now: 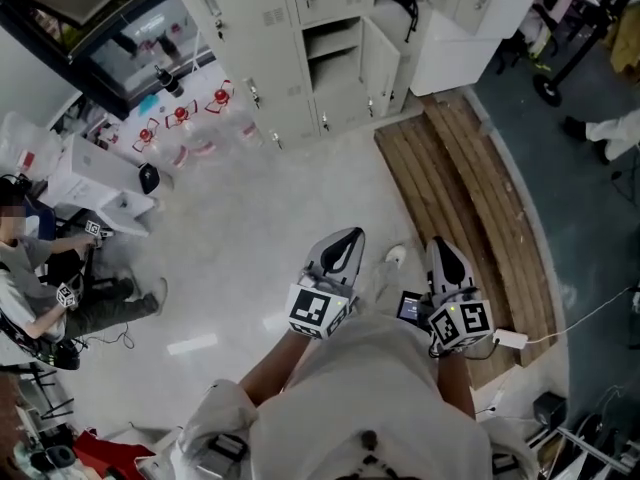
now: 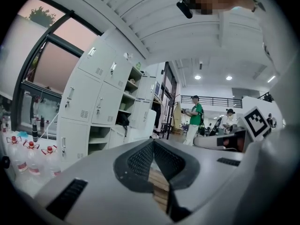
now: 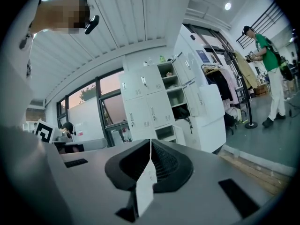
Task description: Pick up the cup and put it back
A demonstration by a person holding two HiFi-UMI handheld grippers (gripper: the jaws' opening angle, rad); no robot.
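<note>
The left claw (image 1: 348,236) and right claw (image 1: 441,244) are both clenched, nothing between their jaws, held level side by side above the floor (image 1: 255,258), facing white lockers (image 1: 290,58); where the cup is cannot be told

Lockers (image 1: 270,58) off-white; plank platform (image 1: 470,198) brown — left gripper (image 1: 353,234) grey-white, black-and-white square markers; bystander's shirt (image 3: 268,48) green.
</note>
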